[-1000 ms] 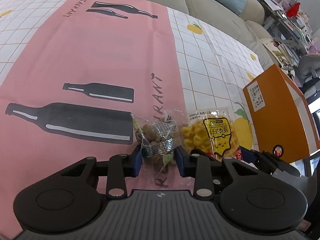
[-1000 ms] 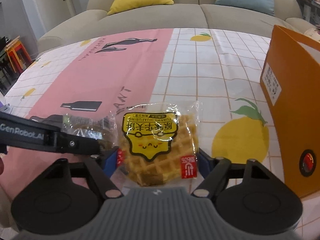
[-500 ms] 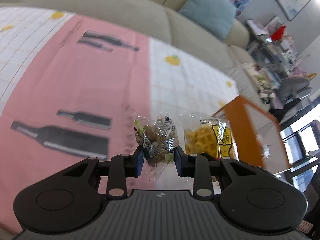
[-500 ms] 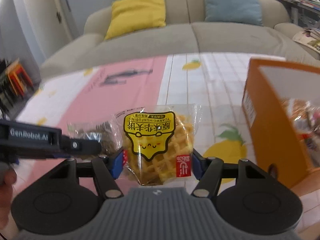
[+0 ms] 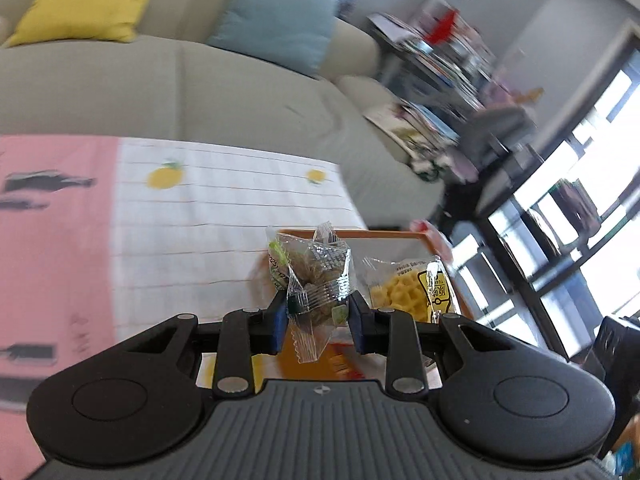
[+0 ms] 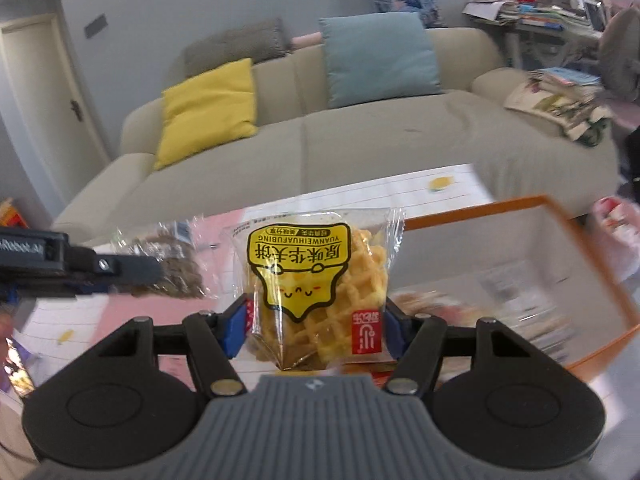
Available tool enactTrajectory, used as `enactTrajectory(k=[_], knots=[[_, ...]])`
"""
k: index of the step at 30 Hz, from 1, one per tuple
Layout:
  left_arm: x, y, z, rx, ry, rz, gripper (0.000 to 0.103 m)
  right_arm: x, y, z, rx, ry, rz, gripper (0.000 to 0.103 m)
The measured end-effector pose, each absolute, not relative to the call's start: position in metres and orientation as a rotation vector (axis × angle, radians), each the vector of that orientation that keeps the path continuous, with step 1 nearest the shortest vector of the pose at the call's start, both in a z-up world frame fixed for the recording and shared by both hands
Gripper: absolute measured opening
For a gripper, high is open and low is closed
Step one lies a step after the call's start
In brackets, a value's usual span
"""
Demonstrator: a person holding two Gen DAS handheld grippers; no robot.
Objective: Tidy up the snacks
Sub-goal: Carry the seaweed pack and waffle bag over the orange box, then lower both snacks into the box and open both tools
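My left gripper [image 5: 318, 312] is shut on a clear packet of brown snacks [image 5: 314, 280] and holds it in the air near the orange box [image 5: 384, 236]. My right gripper [image 6: 316, 330] is shut on a yellow waffle packet [image 6: 318, 280] and holds it up just left of the orange box [image 6: 560, 280], whose open top shows other packets inside. The waffle packet also shows in the left wrist view [image 5: 408, 290], and the left gripper with its brown packet [image 6: 172, 272] shows at the left of the right wrist view.
A pink and white tablecloth [image 5: 180, 216] covers the table. A beige sofa [image 6: 360, 144] with a yellow cushion [image 6: 208, 108] and a blue cushion [image 6: 380, 56] stands behind it. Cluttered shelves [image 6: 552, 4] are at the right.
Both grippers have lifted their packets off the table and moved right, toward and over the orange box. Both stay shut.
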State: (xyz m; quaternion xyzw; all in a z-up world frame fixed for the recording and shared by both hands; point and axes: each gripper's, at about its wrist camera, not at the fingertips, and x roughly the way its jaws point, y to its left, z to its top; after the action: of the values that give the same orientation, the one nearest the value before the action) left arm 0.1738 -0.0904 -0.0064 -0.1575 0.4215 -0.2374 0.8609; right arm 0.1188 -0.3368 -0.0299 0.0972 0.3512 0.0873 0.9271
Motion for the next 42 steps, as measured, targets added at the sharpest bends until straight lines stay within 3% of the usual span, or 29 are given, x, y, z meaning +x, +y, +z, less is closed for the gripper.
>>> enactTrajectory(k=[15,31,33,36,38,42], knots=[[0.253,-0.249,-0.061,-0.136,1.071,-0.637,0.034,0.194,-0.445,-0.080,0.116,0.972,-0.012,0.064],[0.279,-0.275,-0.107,0.019,1.128,-0.573,0.035,0.222,-0.444,-0.123,0.033,1.089,-0.038,0.069],[0.277,-0.274,-0.103,0.031,1.119,-0.566,0.038,0.222,-0.441,-0.123,0.023,1.096,-0.042,0.070],[0.272,-0.273,-0.091,0.045,1.089,-0.584,0.056,0.223,-0.439,-0.117,0.007,1.078,-0.054,0.080],[0.267,-0.272,-0.080,0.059,1.062,-0.587,0.060,0.221,-0.436,-0.109,-0.011,1.061,-0.071,0.091],[0.252,-0.264,-0.055,0.082,1.015,-0.607,0.066,0.216,-0.429,-0.091,-0.031,1.061,-0.082,0.093]])
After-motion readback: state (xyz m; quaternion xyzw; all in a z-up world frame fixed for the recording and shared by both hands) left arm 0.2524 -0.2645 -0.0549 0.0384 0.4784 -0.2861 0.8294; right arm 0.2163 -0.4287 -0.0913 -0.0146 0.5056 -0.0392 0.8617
